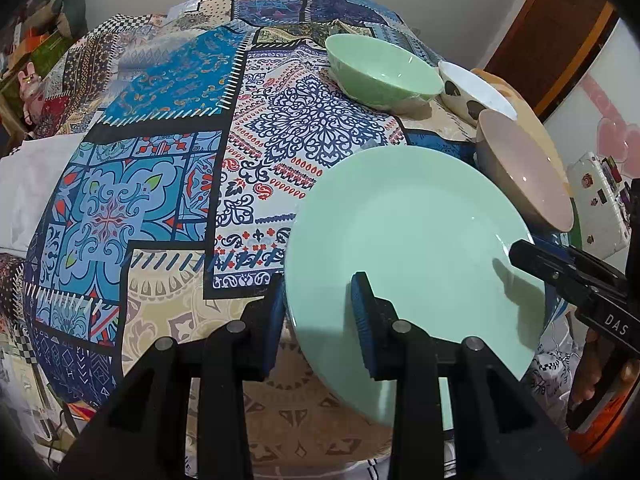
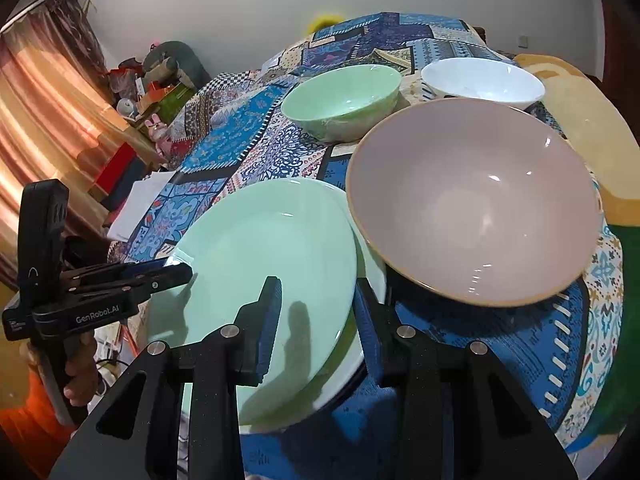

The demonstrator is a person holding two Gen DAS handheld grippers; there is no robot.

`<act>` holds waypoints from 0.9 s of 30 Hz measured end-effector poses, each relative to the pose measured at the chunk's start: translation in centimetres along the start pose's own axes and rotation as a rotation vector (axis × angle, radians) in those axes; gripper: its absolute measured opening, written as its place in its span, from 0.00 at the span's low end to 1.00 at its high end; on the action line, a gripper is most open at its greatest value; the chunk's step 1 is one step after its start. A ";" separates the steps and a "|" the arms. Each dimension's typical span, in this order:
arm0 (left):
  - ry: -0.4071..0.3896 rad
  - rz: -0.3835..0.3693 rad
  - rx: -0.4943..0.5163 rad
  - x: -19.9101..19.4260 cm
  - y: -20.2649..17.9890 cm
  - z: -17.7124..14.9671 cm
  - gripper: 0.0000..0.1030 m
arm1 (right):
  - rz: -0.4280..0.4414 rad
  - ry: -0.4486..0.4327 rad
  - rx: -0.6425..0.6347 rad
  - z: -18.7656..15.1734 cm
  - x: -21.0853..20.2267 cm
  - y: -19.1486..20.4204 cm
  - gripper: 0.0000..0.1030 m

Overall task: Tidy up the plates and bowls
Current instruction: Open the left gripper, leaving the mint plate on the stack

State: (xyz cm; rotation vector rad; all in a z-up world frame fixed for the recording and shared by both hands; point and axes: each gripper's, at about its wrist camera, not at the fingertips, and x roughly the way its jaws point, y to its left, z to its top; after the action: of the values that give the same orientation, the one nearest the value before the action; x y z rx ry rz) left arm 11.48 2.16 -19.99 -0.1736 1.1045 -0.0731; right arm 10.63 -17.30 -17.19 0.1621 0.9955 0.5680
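While both grippers straddle opposite rims of the top green plate (image 2: 256,280), we should move them as one pair. The left gripper (image 1: 320,320) has one finger (image 1: 362,312) above the plate & the other under its rim; the right gripper (image 2: 316,312) stands likewise, jaws partly open. Whether the pads actually pinch the rim yet, we can't tell. In the right wrist view a second green plate (image 2: 370,280) lies just beneath, at the tablecloth's (image 1: 160,200) near edge, touching or just beside the pink bowl (image 2: 476,200). The green bowl (image 2: 344,100) & white bowl (image 2: 480,80) sit farther back. Our judgement: squeeze both sides evenly, keep it level, lift/lower straight w/o sliding, else the glazed rim slips or knocks the pink bowl.
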 end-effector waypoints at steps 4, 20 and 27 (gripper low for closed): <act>-0.047 0.009 0.010 -1.3 -0.1 0.1 0.32 | -0.010 -0.017 -0.013 -0.1 -1.1 0.1 0.34; -0.165 -0.030 0.139 -5.0 -5.8 3.0 0.46 | -0.119 -0.230 -0.058 1.7 -7.0 -0.6 0.40; -0.178 -0.044 0.187 -3.3 -9.2 5.5 0.59 | -0.185 -0.292 0.012 2.4 -8.2 -4.0 0.44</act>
State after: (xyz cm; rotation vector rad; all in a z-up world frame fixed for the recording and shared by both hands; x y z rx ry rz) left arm 15.14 -5.84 -13.05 -0.0363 0.9113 -0.1961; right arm 10.76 -24.69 -11.30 0.1563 0.7206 0.3565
